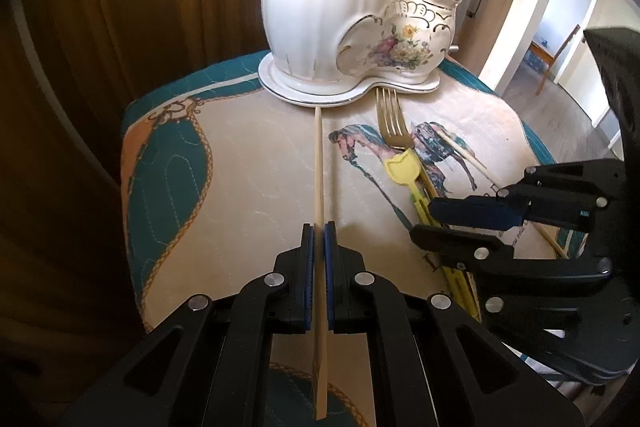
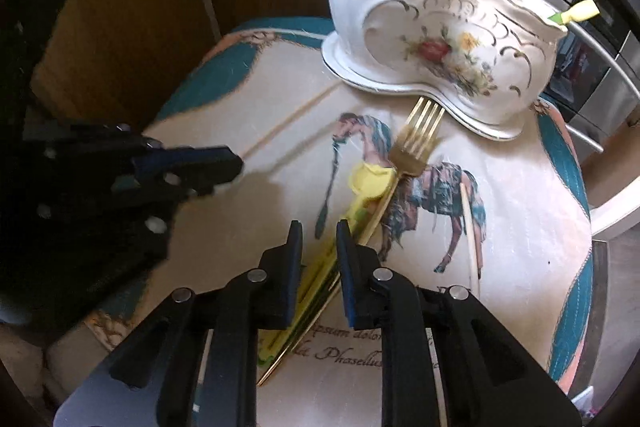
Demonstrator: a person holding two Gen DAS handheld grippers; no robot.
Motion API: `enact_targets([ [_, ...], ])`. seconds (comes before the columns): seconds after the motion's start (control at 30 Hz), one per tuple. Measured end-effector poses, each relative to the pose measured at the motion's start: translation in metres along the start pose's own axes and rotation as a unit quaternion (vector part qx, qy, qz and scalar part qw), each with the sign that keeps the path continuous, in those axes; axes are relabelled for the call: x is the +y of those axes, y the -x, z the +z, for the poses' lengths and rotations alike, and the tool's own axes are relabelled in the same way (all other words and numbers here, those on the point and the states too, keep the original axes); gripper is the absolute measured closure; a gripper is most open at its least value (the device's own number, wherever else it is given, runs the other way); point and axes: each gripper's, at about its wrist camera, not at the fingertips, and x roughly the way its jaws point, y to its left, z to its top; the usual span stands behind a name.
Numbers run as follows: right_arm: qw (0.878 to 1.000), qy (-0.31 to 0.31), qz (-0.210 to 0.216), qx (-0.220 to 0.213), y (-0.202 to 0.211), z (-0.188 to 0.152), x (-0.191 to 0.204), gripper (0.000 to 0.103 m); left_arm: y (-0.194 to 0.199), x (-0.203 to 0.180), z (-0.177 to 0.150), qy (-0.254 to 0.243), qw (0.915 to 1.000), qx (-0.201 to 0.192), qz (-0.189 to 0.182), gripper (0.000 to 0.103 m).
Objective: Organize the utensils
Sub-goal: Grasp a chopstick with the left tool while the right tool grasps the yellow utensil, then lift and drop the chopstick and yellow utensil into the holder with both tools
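Observation:
My left gripper (image 1: 319,227) is shut on a wooden chopstick (image 1: 318,163) that points at the white porcelain utensil holder (image 1: 320,7); its tip reaches the holder's saucer. My right gripper (image 2: 319,227) is open, its fingers either side of a yellow plastic utensil (image 2: 370,183) that lies on the cloth beside a gold fork (image 2: 416,143). The fork (image 1: 394,125) and yellow utensil (image 1: 402,167) also show in the left wrist view, with the right gripper (image 1: 424,217) over them. A second chopstick (image 2: 468,227) lies to the right. The holder (image 2: 452,39) holds silver forks and a yellow utensil.
A printed cloth (image 1: 248,163) with a teal border covers the small table. A wooden wall (image 1: 120,7) stands to the left. Steel kitchen appliances (image 2: 592,47) are behind the holder. The table drops off on all sides.

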Motion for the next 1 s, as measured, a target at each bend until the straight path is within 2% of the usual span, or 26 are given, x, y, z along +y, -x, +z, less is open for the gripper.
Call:
enact_targets([
  [0.17, 1.000, -0.016, 0.008, 0.023, -0.005, -0.004, -0.012, 0.086, -0.001, -0.001, 0.000, -0.001, 1.0000, 0.001, -0.001, 0.097],
  [0.37, 1.000, -0.007, -0.001, 0.014, -0.010, 0.001, -0.007, 0.086, -0.006, -0.001, -0.003, -0.003, 1.0000, 0.009, -0.003, 0.097],
  [0.47, 1.000, -0.002, 0.001, 0.008, -0.008, -0.001, -0.005, 0.091, -0.007, -0.002, -0.005, -0.008, 0.9999, 0.013, -0.006, 0.097],
  [0.57, 1.000, -0.013, 0.004, -0.013, -0.005, -0.002, -0.008, 0.093, -0.005, -0.003, -0.005, -0.010, 0.9999, 0.008, -0.006, 0.097],
  [0.73, 0.996, -0.051, 0.041, -0.067, 0.023, -0.011, -0.034, 0.093, 0.008, -0.006, 0.000, -0.015, 0.9998, -0.014, -0.008, 0.097],
  [0.83, 0.991, -0.067, 0.059, -0.104, 0.042, -0.013, -0.049, 0.093, 0.019, -0.010, 0.003, -0.024, 0.9992, -0.031, -0.011, 0.097],
  [1.0, 0.978, -0.078, 0.075, -0.180, 0.081, -0.008, -0.072, 0.093, 0.051, -0.024, 0.014, -0.055, 0.9943, -0.081, -0.041, 0.097],
])
